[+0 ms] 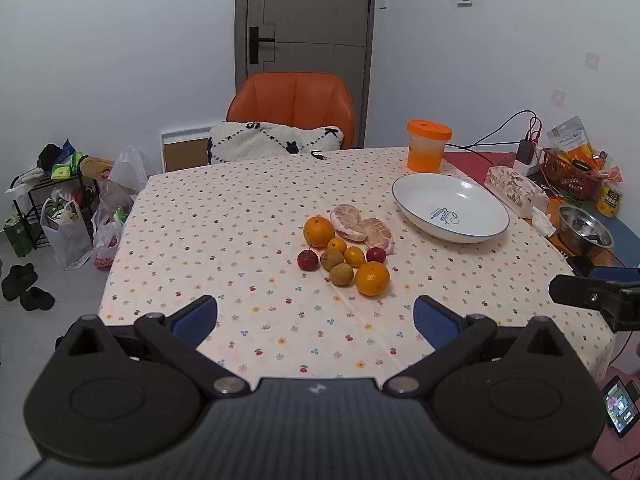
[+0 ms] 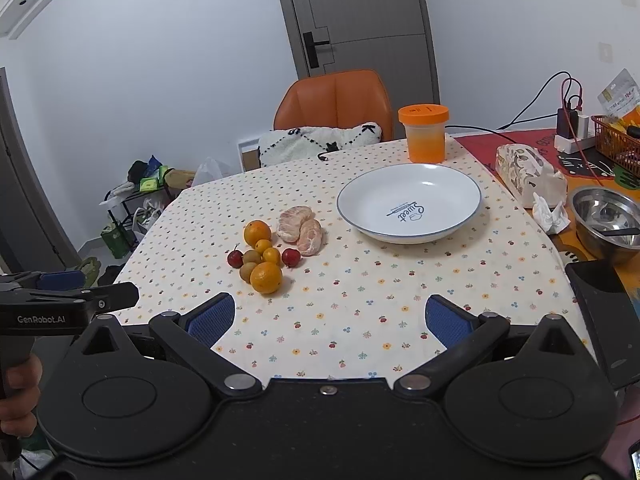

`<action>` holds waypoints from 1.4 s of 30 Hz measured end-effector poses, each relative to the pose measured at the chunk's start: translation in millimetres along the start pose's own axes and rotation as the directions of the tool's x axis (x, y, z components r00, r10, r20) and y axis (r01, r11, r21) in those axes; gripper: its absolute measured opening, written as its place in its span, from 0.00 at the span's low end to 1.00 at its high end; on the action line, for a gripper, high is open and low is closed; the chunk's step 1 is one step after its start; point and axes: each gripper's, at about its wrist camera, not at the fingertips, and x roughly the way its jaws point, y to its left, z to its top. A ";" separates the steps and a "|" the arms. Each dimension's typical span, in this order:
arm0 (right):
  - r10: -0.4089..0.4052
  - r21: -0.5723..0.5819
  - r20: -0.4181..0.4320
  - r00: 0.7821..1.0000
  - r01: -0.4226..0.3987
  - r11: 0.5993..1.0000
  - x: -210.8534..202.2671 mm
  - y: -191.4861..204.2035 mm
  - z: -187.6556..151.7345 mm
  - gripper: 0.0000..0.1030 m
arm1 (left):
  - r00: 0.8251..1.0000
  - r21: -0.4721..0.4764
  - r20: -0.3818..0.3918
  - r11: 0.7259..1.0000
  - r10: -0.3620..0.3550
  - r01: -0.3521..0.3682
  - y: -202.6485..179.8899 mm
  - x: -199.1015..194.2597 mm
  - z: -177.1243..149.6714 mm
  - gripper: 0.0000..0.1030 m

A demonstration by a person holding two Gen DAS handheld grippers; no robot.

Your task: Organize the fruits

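Observation:
A cluster of fruit lies mid-table: a near orange [image 1: 372, 278] [image 2: 266, 277], a far orange [image 1: 318, 232] [image 2: 257, 233], two peeled pomelo pieces [image 1: 362, 227] [image 2: 301, 228], two small red fruits [image 1: 307, 259] [image 2: 291, 257], small kumquats [image 1: 354, 256] and brownish fruits [image 1: 341, 274]. An empty white plate [image 1: 450, 207] [image 2: 409, 202] stands right of them. My left gripper [image 1: 316, 318] is open and empty, short of the fruit. My right gripper [image 2: 330, 318] is open and empty, near the table's front edge.
An orange-lidded jar [image 1: 428, 145] [image 2: 425, 133] stands behind the plate. A tissue pack [image 2: 528, 174], steel bowl [image 2: 608, 222], red basket [image 1: 568, 172] and cables crowd the right. An orange chair [image 1: 292, 108] with a cushion stands at the far edge. Bags lie on the floor at left.

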 end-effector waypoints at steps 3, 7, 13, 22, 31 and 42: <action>-0.001 0.003 -0.003 1.000 0.001 1.000 0.9 -0.8 -0.4 1.00 | 1.000 0.000 0.000 1.000 0.000 0.000 0.1 0.3 0.2 1.00; 0.003 0.001 -0.005 1.000 -0.003 1.000 0.2 -0.9 0.4 1.00 | 1.000 0.000 -0.001 1.000 -0.001 0.001 0.0 0.2 0.2 1.00; 0.001 0.000 0.016 1.000 -0.001 1.000 -4.3 -0.4 4.6 1.00 | 1.000 -0.003 -0.001 1.000 -0.004 0.004 -0.8 -0.6 0.1 1.00; -0.007 -0.007 0.011 1.000 0.007 1.000 -1.5 1.4 7.8 1.00 | 1.000 -0.008 0.000 1.000 -0.011 0.011 0.1 1.2 3.3 1.00; -0.007 -0.018 -0.006 1.000 0.007 1.000 8.2 6.1 2.0 1.00 | 0.999 -0.037 -0.001 0.998 -0.044 0.044 5.3 19.8 0.2 1.00; 0.002 -0.041 -0.045 0.999 -0.003 0.999 37.8 6.9 -2.5 1.00 | 0.999 -0.090 0.020 0.995 -0.049 0.050 11.1 48.3 -5.8 1.00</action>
